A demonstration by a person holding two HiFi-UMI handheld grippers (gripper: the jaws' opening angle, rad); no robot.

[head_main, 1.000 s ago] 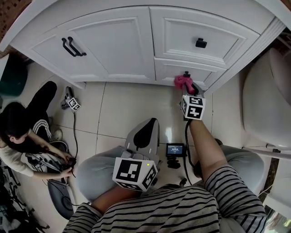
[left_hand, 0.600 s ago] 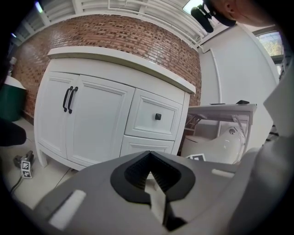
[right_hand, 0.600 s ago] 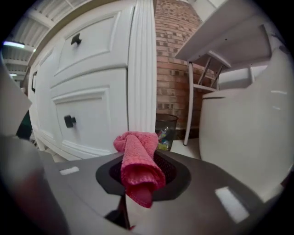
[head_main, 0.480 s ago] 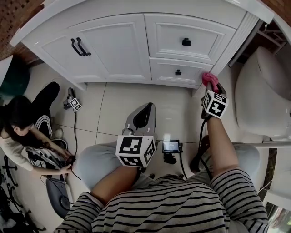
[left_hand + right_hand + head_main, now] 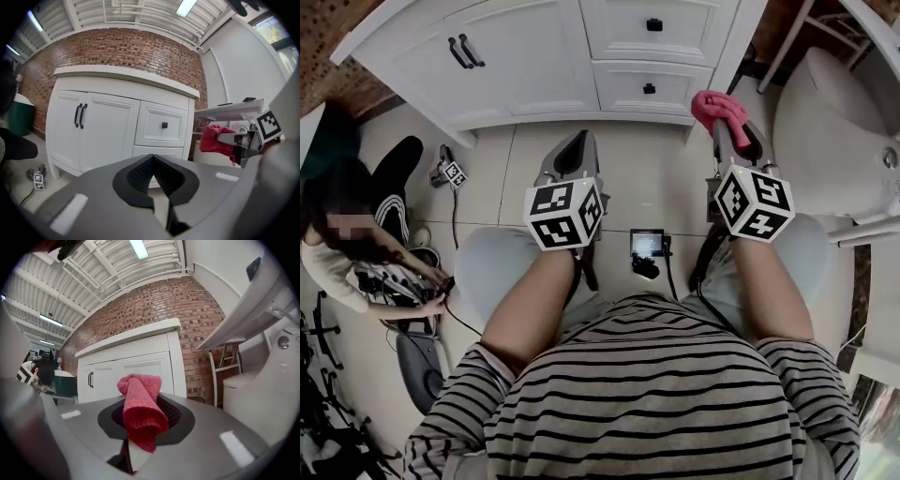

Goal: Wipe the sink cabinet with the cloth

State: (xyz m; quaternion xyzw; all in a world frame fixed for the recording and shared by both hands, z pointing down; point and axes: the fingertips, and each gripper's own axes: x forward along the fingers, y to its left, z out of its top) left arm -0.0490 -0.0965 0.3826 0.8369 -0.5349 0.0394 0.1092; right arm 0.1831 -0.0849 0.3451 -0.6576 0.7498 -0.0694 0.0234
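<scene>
The white sink cabinet [image 5: 544, 66] stands at the top of the head view, with two doors on the left and two drawers on the right. My right gripper [image 5: 727, 117] is shut on a pink-red cloth [image 5: 717, 106] and hangs off the cabinet's right corner, apart from it. In the right gripper view the cloth [image 5: 140, 411] sticks up folded between the jaws, with the cabinet [image 5: 136, 364] behind. My left gripper [image 5: 578, 139] is shut with nothing in it and points at the cabinet [image 5: 108, 131] from above the floor. The cloth [image 5: 215, 140] shows at the right of the left gripper view.
A white toilet [image 5: 834, 122] stands close on the right. A person [image 5: 356, 253] sits on the tiled floor at the left with cables and a small marker cube [image 5: 450, 173]. A small screen device [image 5: 647, 246] lies between my knees. A green bin [image 5: 18, 112] stands left of the cabinet.
My right gripper has carried the cloth from the lower drawer rightward, past the cabinet's right corner and off it. Both grippers have pulled back, and the cabinet sits farther away.
</scene>
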